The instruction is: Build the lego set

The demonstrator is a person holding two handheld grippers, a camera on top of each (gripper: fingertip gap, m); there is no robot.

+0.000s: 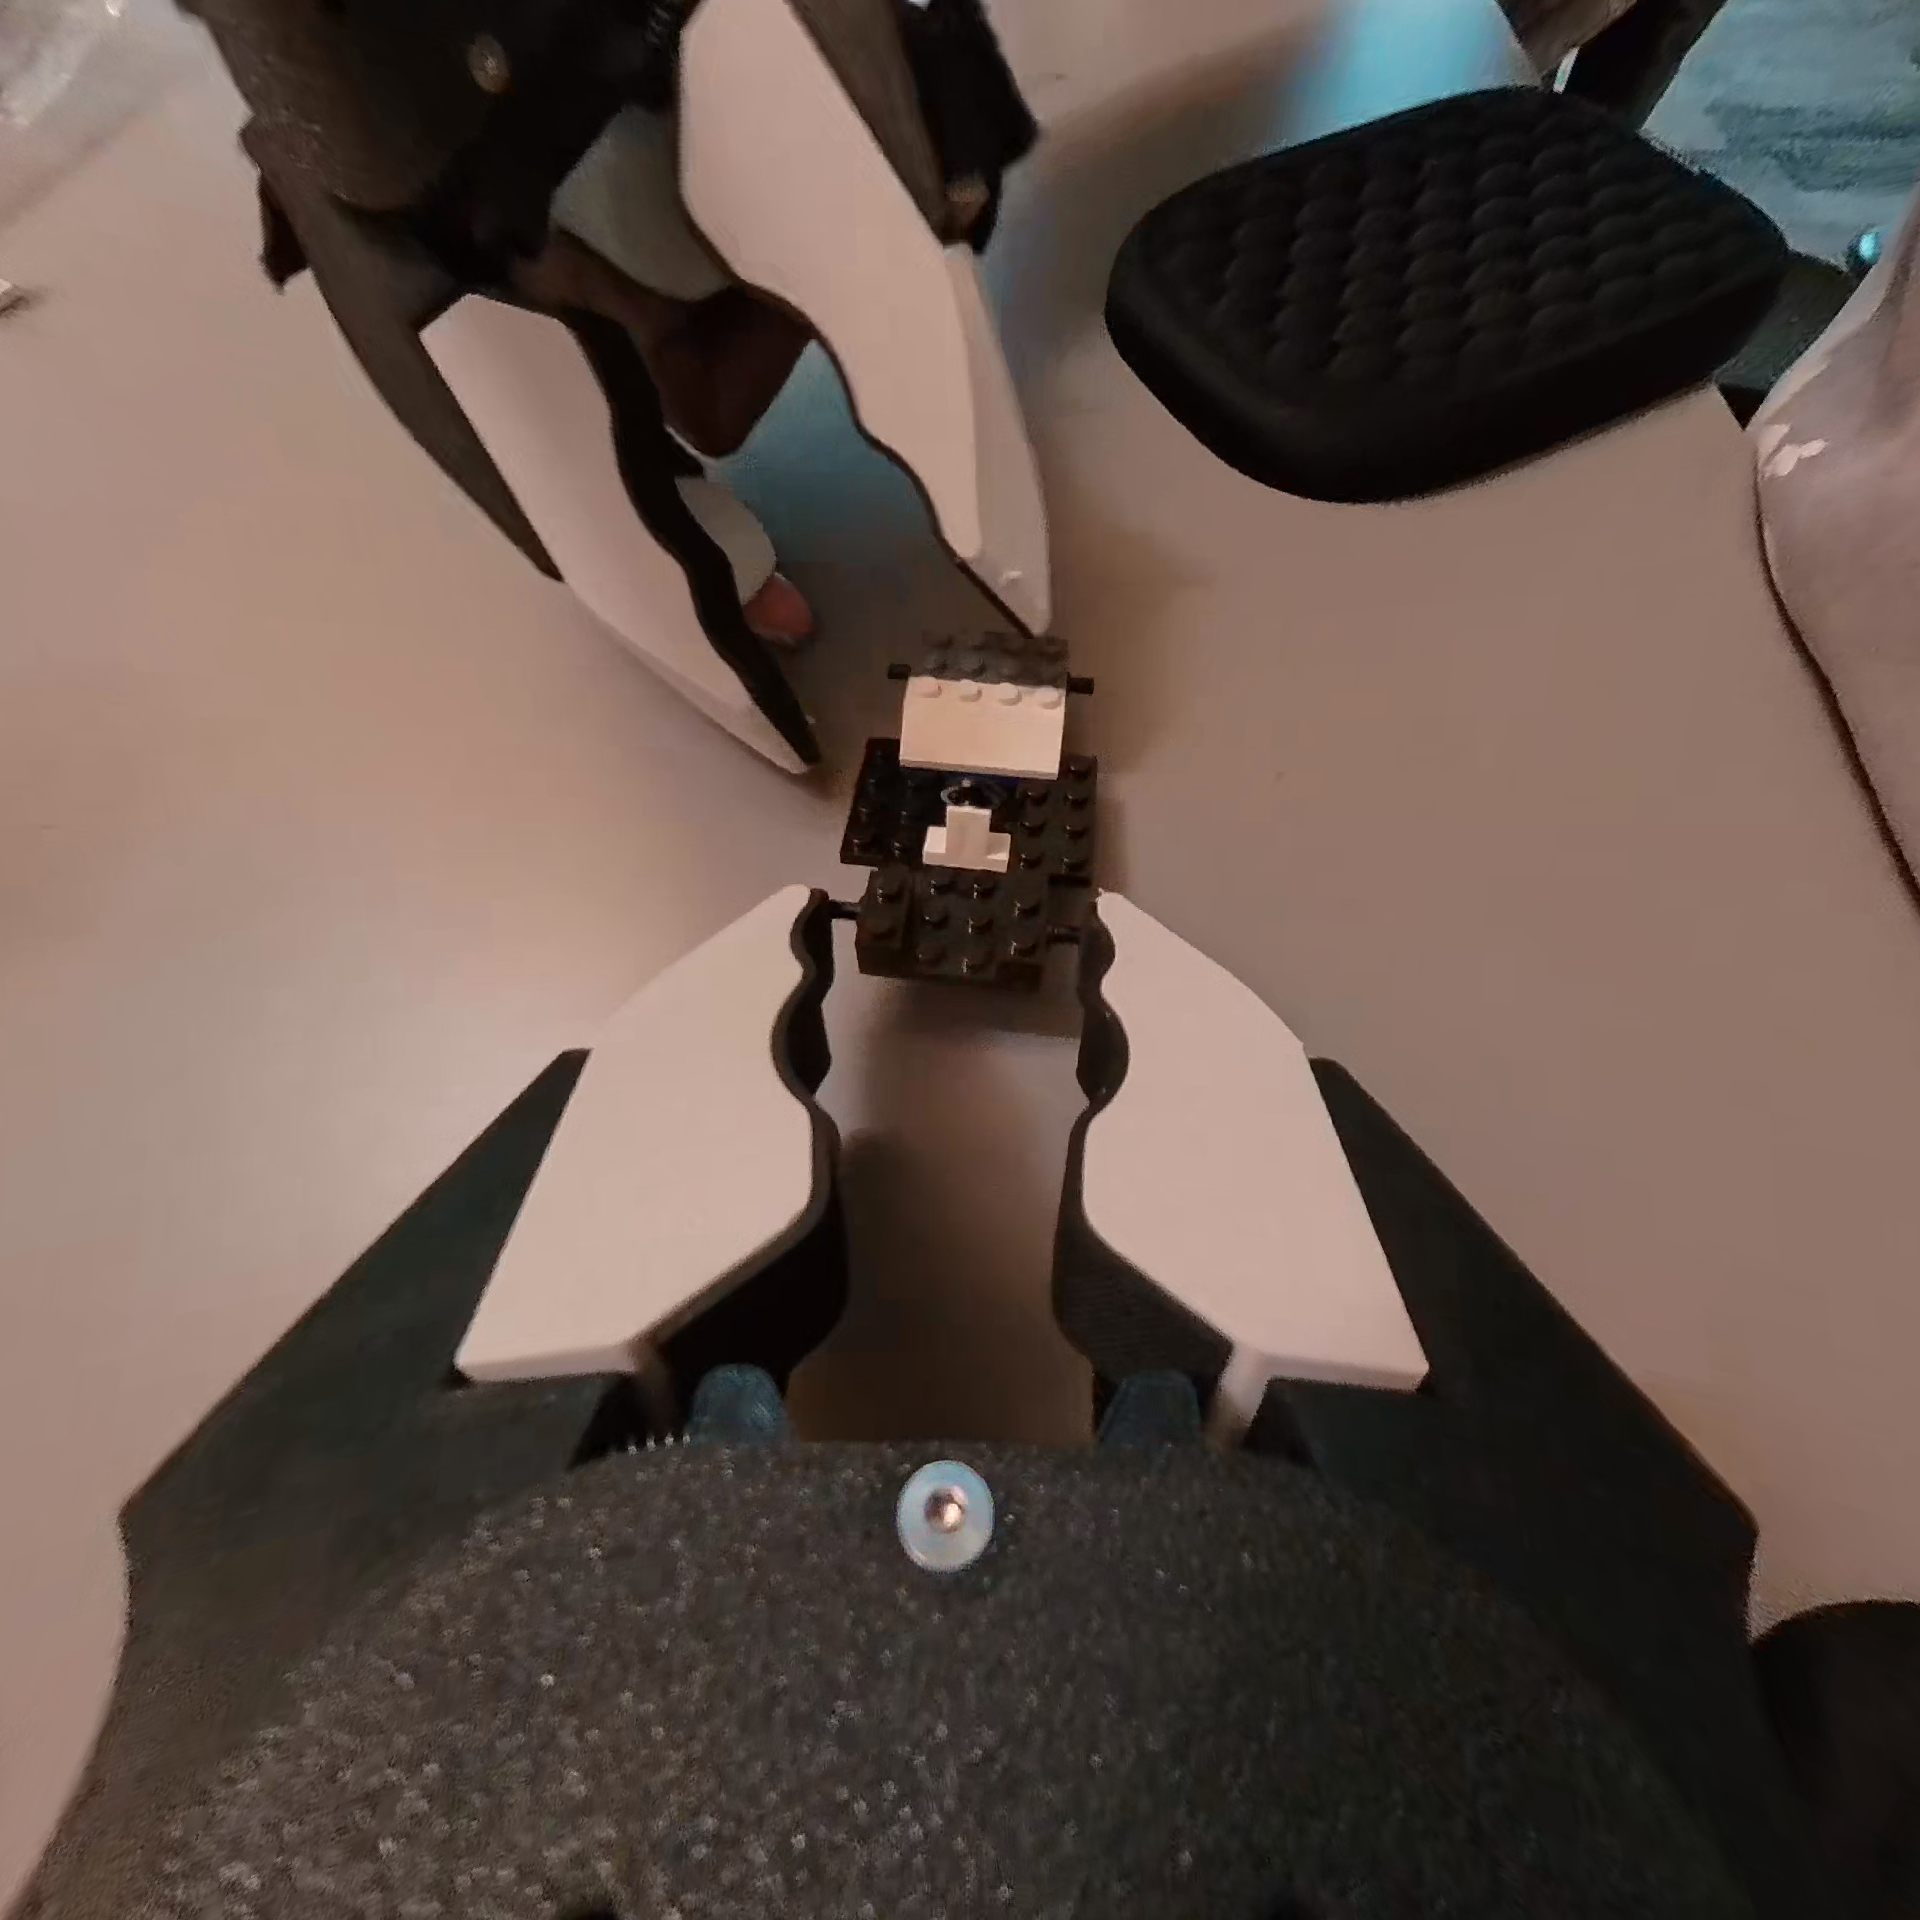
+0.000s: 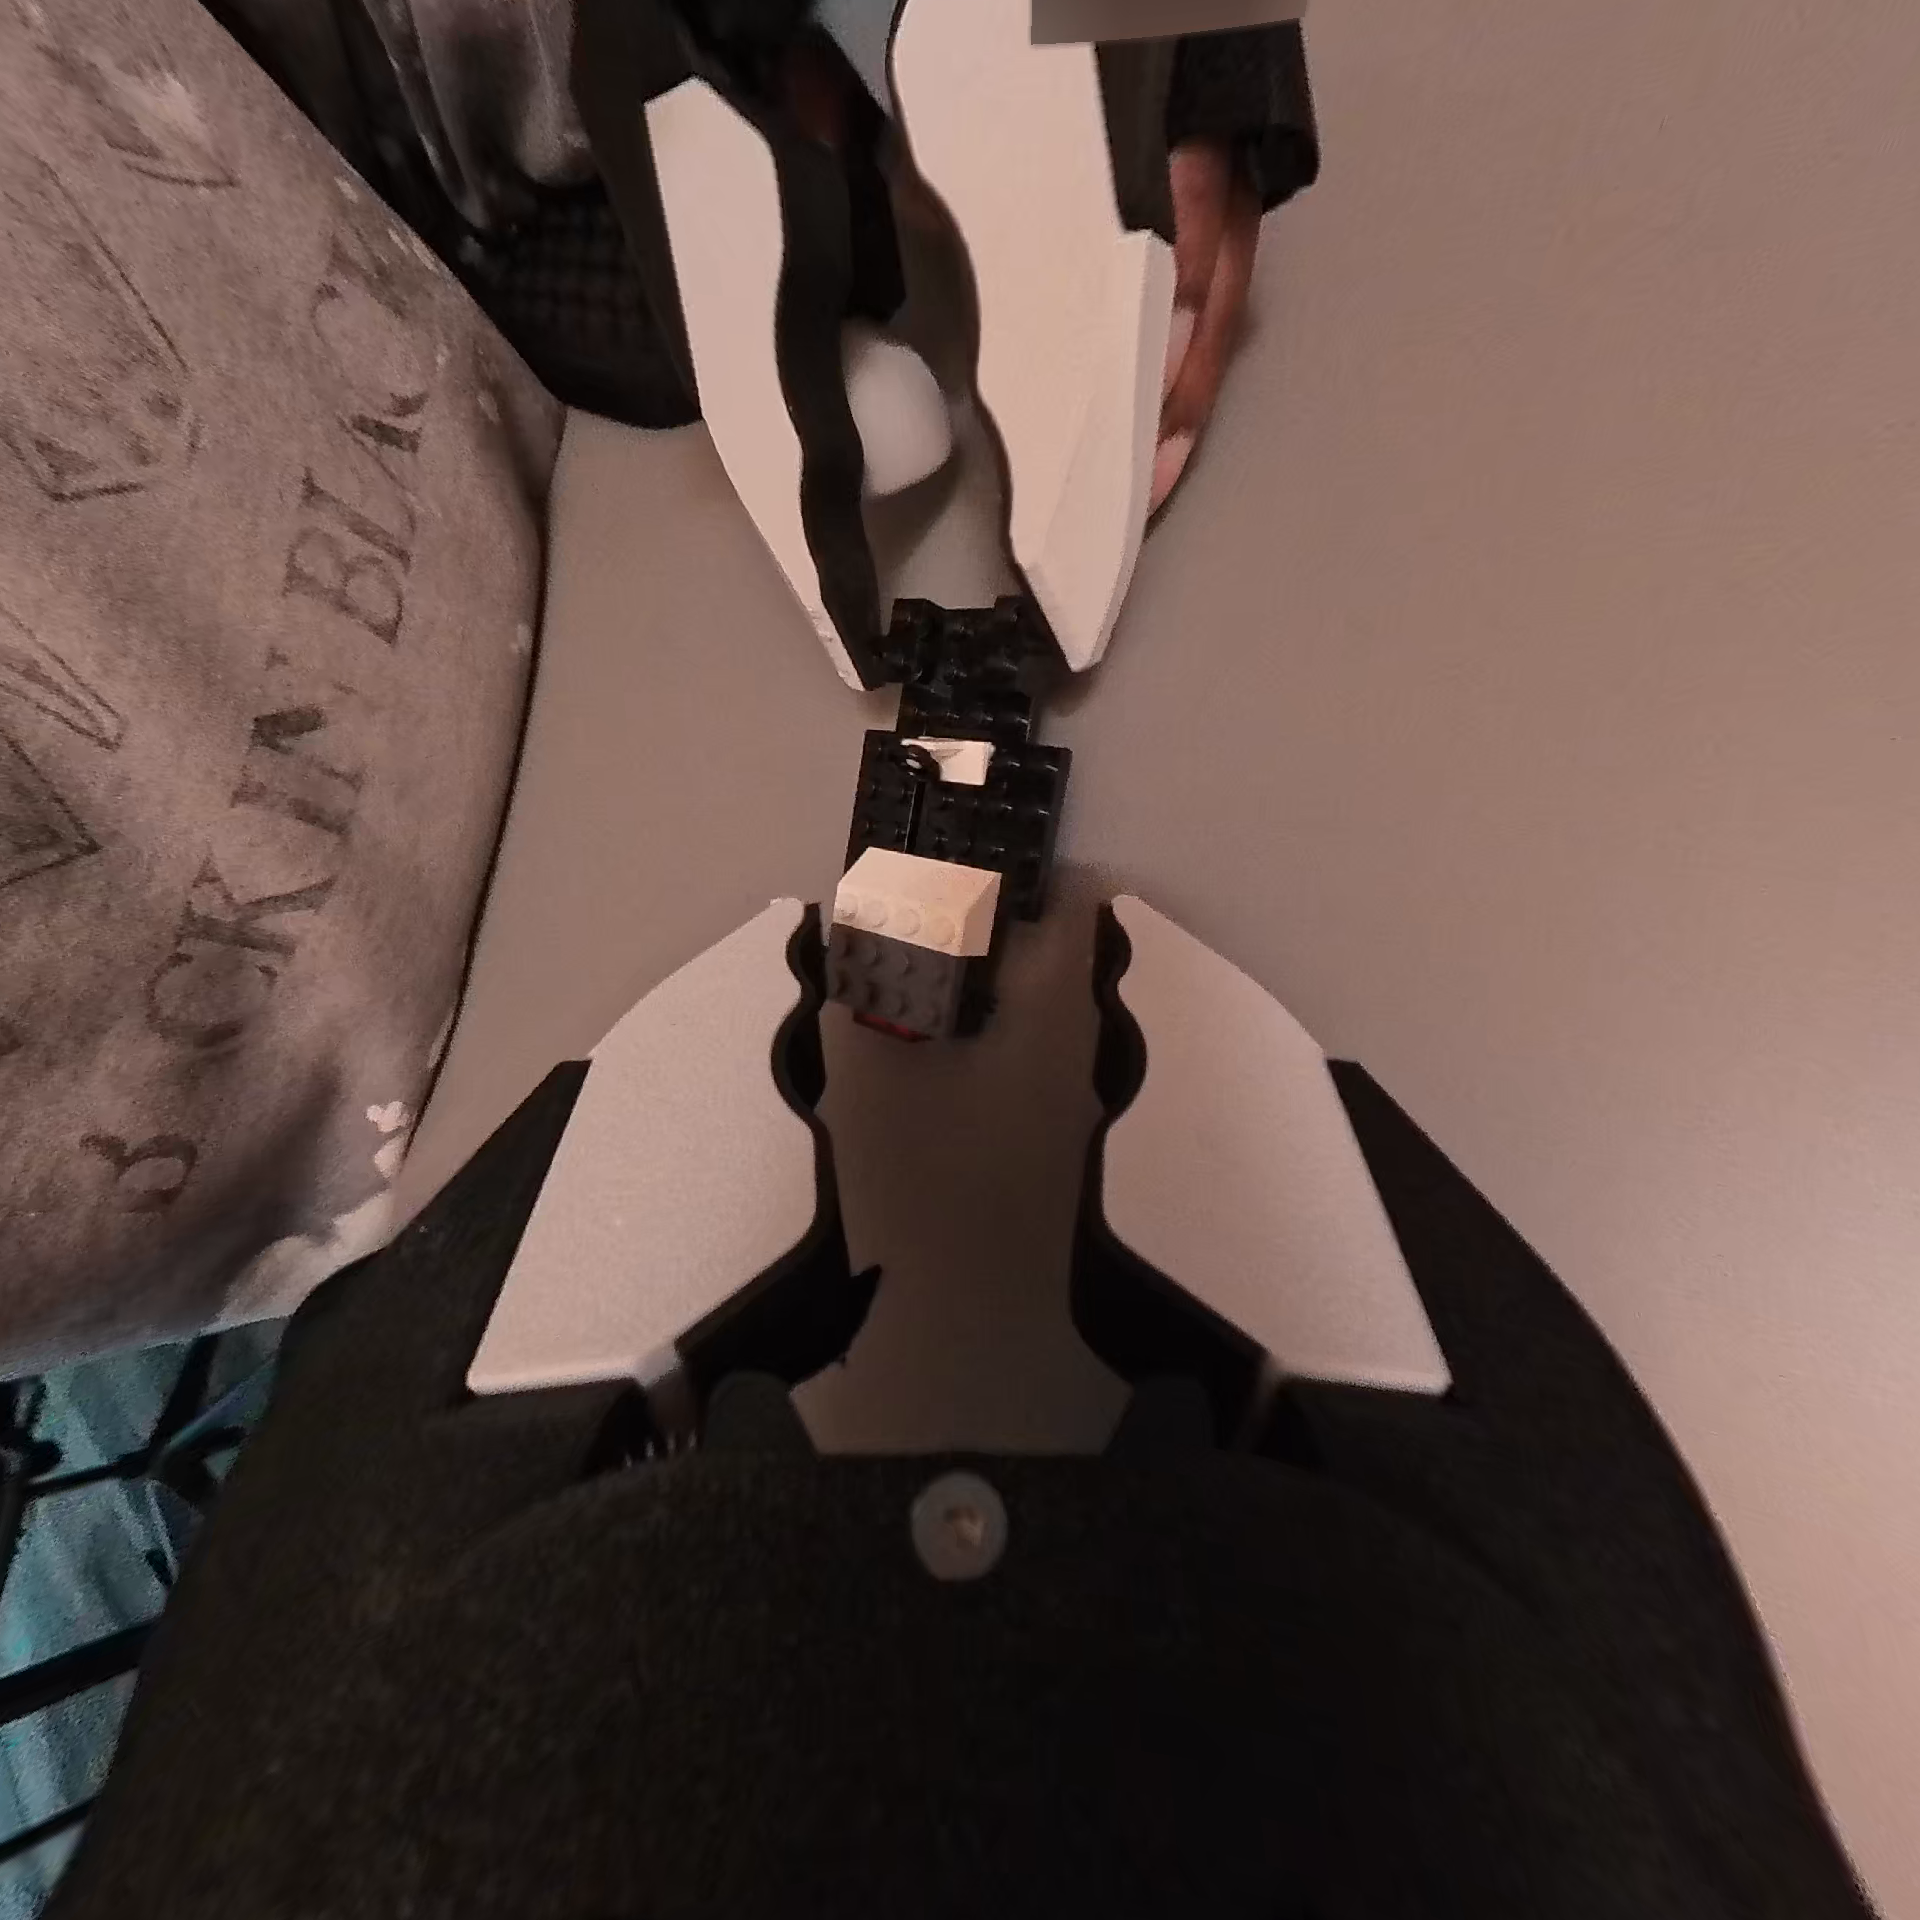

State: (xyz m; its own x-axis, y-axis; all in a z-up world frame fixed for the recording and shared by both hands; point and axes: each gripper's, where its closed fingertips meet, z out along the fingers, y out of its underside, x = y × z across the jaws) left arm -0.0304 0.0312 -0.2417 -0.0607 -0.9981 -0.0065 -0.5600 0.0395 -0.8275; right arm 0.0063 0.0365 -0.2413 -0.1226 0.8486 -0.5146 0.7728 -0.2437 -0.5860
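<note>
A small lego car model sits between both grippers over the beige table. It has a black studded chassis, a white sloped brick, a grey plate at the far end and a small white piece in the middle. My left gripper is shut on the model's black end, with its fingertips against the side axle pins. In the right wrist view the model points its grey and white end at my right gripper. That gripper is open around the end: the left finger touches it and a gap shows on the right.
A black mesh chair seat lies beyond the table's far right edge. A grey printed fabric bundle rests along the table's left side in the right wrist view. A hand holds the left gripper. Tip to tip, the grippers are about 5 cm apart.
</note>
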